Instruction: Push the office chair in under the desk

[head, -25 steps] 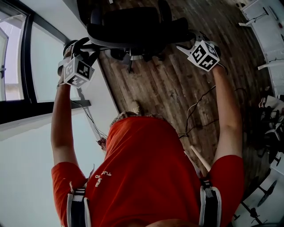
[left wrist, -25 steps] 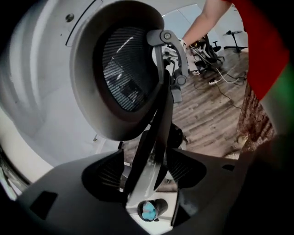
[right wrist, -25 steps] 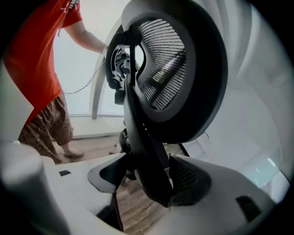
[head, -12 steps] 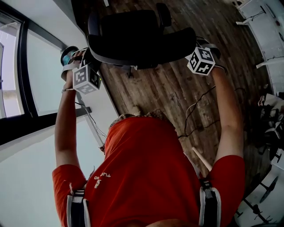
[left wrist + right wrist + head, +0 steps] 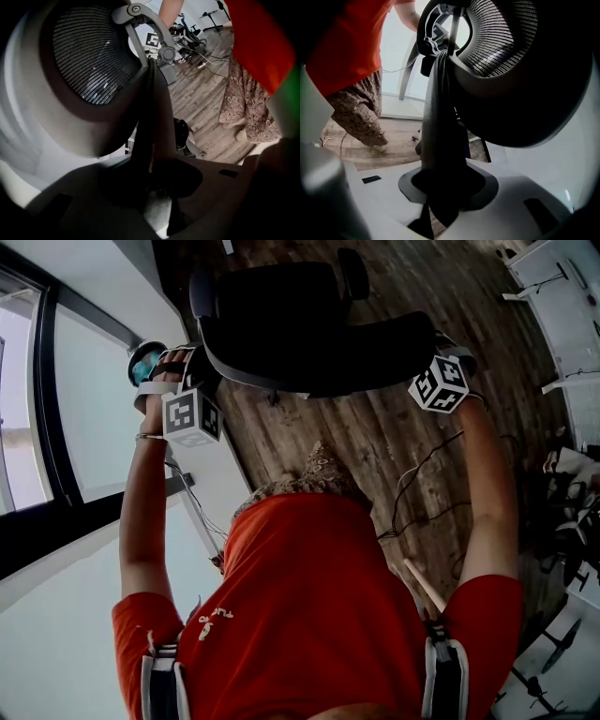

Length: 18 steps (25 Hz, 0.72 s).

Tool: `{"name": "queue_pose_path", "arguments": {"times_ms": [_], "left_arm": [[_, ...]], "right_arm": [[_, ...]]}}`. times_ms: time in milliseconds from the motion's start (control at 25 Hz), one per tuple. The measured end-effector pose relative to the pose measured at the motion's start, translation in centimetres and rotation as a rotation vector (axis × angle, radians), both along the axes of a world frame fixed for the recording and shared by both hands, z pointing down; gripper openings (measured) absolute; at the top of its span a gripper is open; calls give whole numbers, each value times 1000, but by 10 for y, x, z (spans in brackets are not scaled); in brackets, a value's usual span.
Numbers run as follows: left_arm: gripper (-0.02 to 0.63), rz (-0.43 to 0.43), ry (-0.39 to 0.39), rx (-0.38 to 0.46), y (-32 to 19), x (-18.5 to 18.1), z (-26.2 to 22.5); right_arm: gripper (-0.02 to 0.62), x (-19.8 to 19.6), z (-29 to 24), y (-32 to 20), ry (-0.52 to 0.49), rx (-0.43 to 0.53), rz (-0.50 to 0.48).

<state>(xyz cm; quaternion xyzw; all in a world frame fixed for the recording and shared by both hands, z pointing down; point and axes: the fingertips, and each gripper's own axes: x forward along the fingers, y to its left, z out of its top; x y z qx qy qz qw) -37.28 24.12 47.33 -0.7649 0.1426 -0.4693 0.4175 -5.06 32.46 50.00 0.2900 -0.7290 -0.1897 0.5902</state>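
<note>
The black office chair [image 5: 300,329] stands on the wood floor ahead of me, its back toward me. My left gripper [image 5: 199,376] is at the left edge of the backrest and my right gripper [image 5: 424,348] at the right edge. In the left gripper view the dark backrest edge [image 5: 152,117] runs up from between the jaws of the left gripper [image 5: 152,176] to the mesh headrest [image 5: 89,61]. The right gripper [image 5: 440,187] grips the backrest edge [image 5: 438,117] below the headrest [image 5: 501,42]. Both sets of jaws have just been closing and now press on the edge.
A white surface [image 5: 211,474] with hanging cables lies at the left beside a dark-framed window [image 5: 37,399]. Loose cables [image 5: 422,474] trail over the floor at the right. White desks [image 5: 562,306] and dark gear [image 5: 572,512] line the right side.
Both grippers have come in against the sides of the chair's back. The left marker cube has moved down and to the right, and the backrest now shows larger and lower.
</note>
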Motion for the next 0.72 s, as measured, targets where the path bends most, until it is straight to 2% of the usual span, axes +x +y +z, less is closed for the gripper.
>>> {"name": "queue_pose_path", "arguments": {"times_ms": [280,720], "left_arm": [[133,-20,15,-29,-59,11,-6],[132,-24,32,-8,-160,41,-10]], "right_arm": [[115,5,0,-55,1,-5,6],[115,36,-3,-164,-5,5,-19]]}}
